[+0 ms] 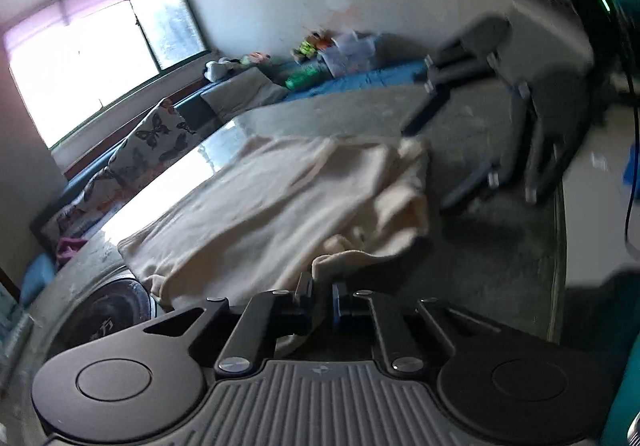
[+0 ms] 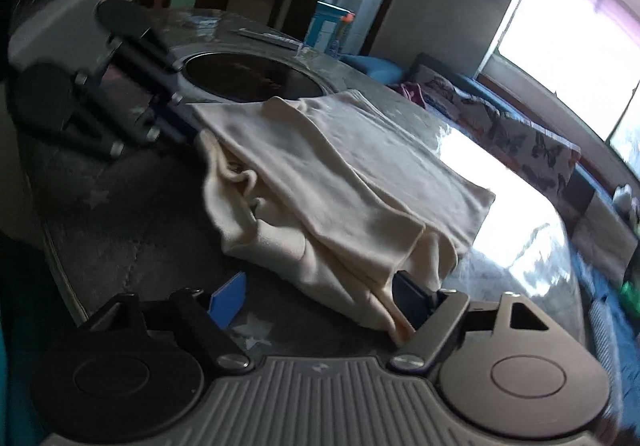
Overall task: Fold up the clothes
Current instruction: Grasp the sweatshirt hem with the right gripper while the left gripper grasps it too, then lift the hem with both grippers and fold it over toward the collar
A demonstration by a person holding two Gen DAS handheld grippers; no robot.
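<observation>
Garment: the cream garment (image 1: 280,202) is lying partly folded on the grey table (image 1: 500,254), reaching toward its glossy far edge.
Left gripper (image 1: 322,296): I am clenching it on a bunched fold at the garment's near edge.
Right gripper (image 2: 320,302): I am holding it released, jaws apart around the garment's near corner, not pinching it.

The left tool (image 1: 322,296) is clamped on a fold of cream garment (image 1: 280,202); the right tool (image 2: 320,298) stands wide, tilted downward.
</observation>
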